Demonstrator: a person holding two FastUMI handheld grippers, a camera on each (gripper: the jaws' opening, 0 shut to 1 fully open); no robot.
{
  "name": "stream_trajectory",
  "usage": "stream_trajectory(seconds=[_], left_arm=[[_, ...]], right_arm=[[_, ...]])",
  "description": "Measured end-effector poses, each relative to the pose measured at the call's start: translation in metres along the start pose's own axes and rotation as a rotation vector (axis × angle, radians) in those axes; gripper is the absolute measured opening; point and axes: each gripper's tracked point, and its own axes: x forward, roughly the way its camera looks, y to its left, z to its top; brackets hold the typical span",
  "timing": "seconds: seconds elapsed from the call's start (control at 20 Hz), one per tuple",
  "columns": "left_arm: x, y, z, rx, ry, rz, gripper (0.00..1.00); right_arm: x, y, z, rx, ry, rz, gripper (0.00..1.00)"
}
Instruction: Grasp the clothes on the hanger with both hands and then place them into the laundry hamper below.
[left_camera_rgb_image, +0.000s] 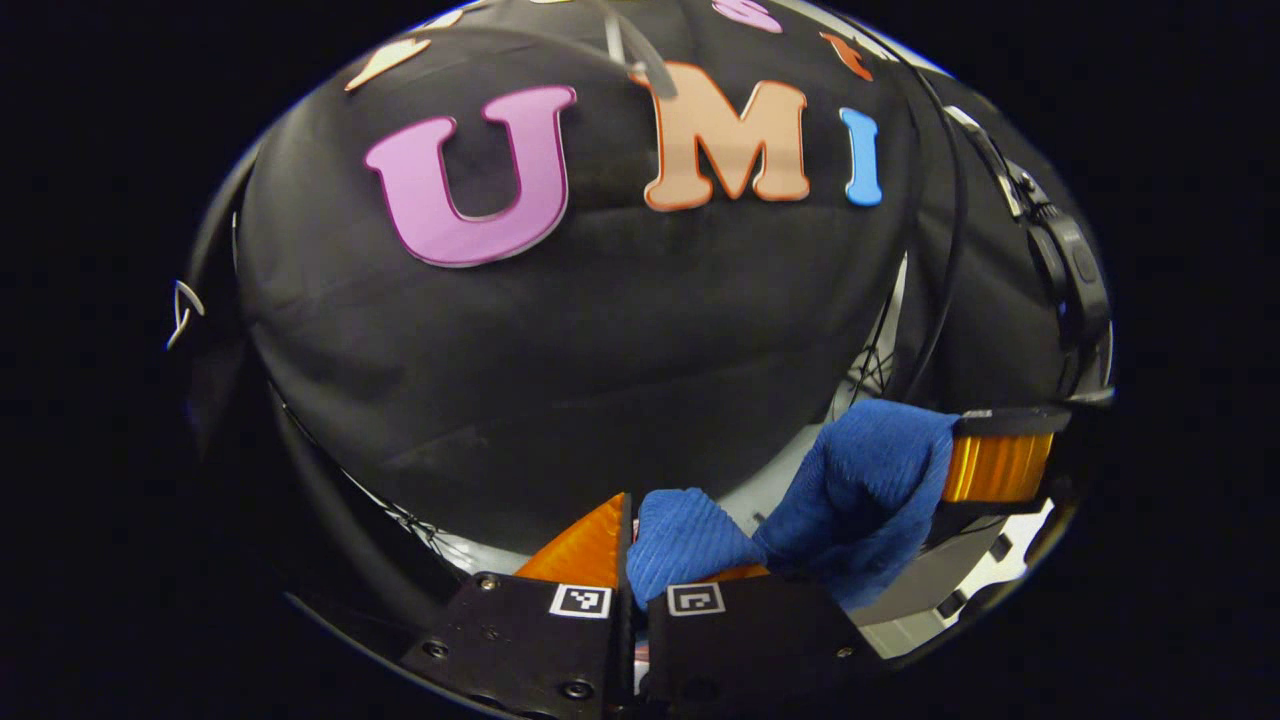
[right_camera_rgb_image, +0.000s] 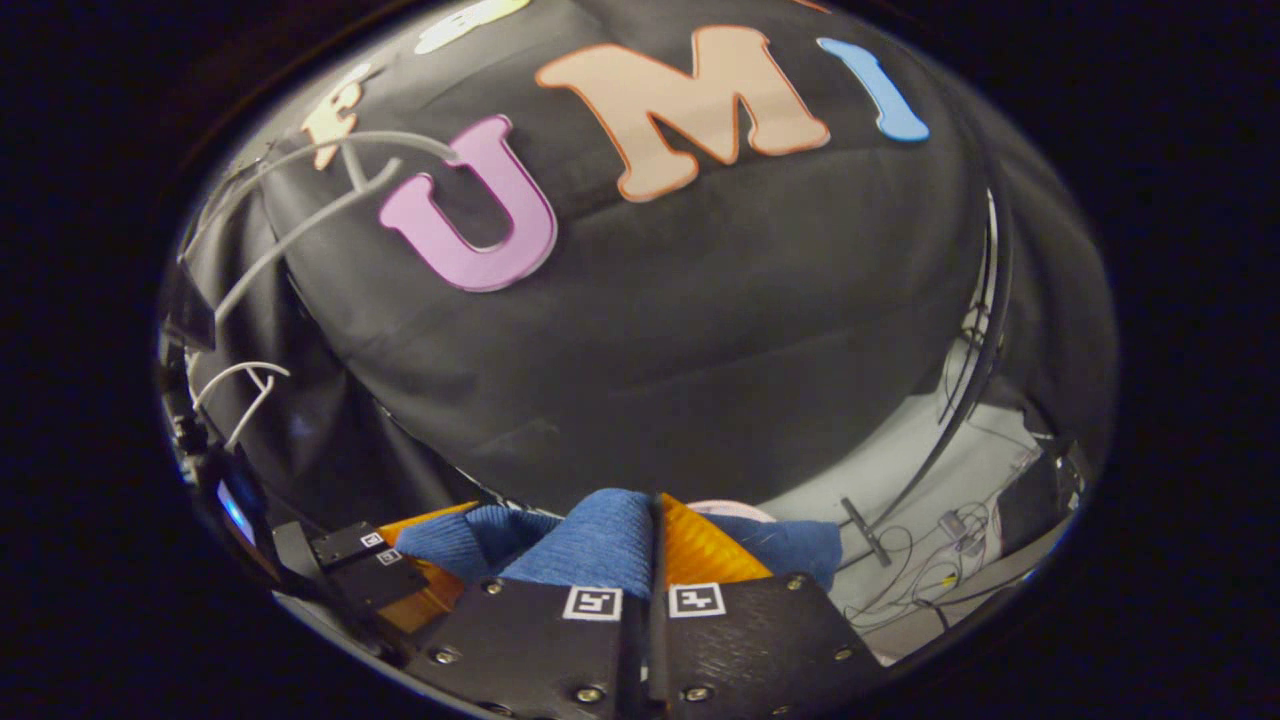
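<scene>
Both grippers are clamped on the blue sweater (left_camera_rgb_image: 860, 490), holding it up by the booth wall. The left gripper (left_camera_rgb_image: 632, 560) pinches a fold between its jaws. The right gripper (right_camera_rgb_image: 655, 545) has cloth squeezed in its jaws too, bunched beside them.

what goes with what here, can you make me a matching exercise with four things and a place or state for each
Things:
1. blue knitted garment
2. left tongs
3. white hangers
4. cables

Places or states:
a. upper left of the right gripper view, against the wall
b. bunched, gripped at two ends
c. on the pale floor, lower right of the right gripper view
d. shut on a fold of cloth

Pairs: 1-b, 2-d, 3-a, 4-c
</scene>
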Motion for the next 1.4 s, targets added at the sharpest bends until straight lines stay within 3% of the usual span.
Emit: stream_trajectory(seconds=[0.35, 0.65, 1.15, 1.3, 1.4], left_arm=[[0.028, 0.006, -0.065, -0.037, 0.156, 0.003, 0.06], [0.051, 0.011, -0.115, -0.092, 0.275, -0.006, 0.07], [0.067, 0.017, -0.154, -0.255, 0.39, -0.04, 0.11], [0.069, 0.004, -0.161, -0.304, 0.435, -0.095, 0.12], [0.064, -0.004, -0.167, -0.306, 0.492, -0.14, 0.3]], right_arm=[[0.054, 0.002, -0.069, 0.032, 0.177, 0.005, 0.03], [0.091, -0.015, -0.111, -0.009, 0.261, -0.069, 0.04], [0.097, -0.036, -0.161, -0.126, 0.384, -0.202, 0.04], [0.094, -0.03, -0.168, -0.146, 0.409, -0.214, 0.04], [0.089, -0.022, -0.171, -0.133, 0.422, -0.198, 0.05]])
